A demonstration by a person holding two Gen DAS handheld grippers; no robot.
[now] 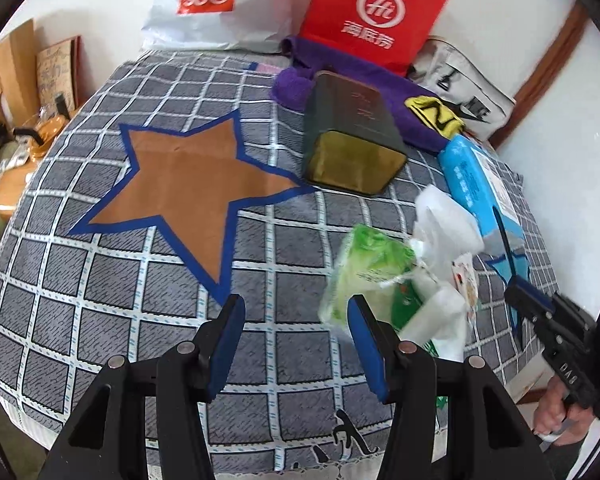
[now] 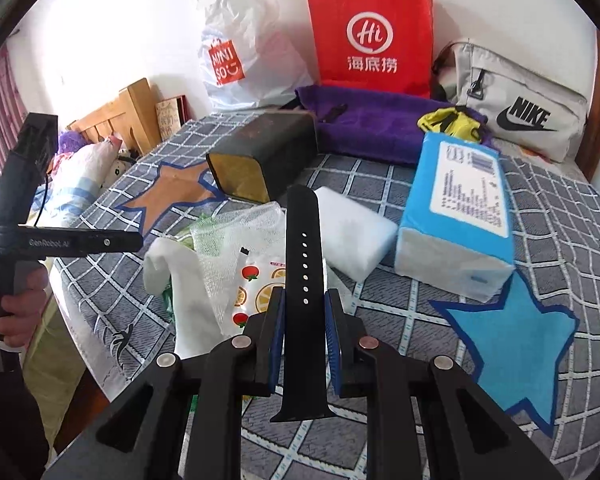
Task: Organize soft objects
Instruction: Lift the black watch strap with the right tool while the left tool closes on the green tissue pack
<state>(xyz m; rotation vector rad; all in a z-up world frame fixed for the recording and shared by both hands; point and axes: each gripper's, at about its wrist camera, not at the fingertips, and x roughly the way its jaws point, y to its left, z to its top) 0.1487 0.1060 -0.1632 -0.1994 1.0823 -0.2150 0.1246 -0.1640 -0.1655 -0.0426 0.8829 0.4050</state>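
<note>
The right claw point(image 2: 303, 316) is clamped on a black strap point(image 2: 303, 240) with a row of little holes; the strap sticks up past the pads, and its bottom end is cut off behind the claw's arms. The left claw point(image 1: 296, 316) has its pads apart with nothing between them, over the checked bed cover point(image 1: 100, 280). Just past its right pad lies a heap of soft things near the bed's front edge: a green packet point(image 1: 364, 264), white cloths point(image 1: 444, 216) and a fruit-print pack point(image 2: 256, 280), all piled up and blurry, so their edges are hard to tell. A white sponge block point(image 2: 356, 232) sits beside a blue tissue pack point(image 2: 456, 208). A dark tin point(image 1: 352, 136) lies on its side touching an orange star point(image 1: 180, 184); a blue star point(image 2: 512, 340) is near the bed's right side. At the far edge are a purple towel point(image 2: 368, 120), a yellow item point(image 2: 448, 122) too small to name, a red bag point(image 2: 372, 32), a white bag point(image 2: 240, 40) and a grey bag point(image 2: 516, 96) against the white wall. A wooden headboard point(image 2: 128, 116) stands at the left.
</note>
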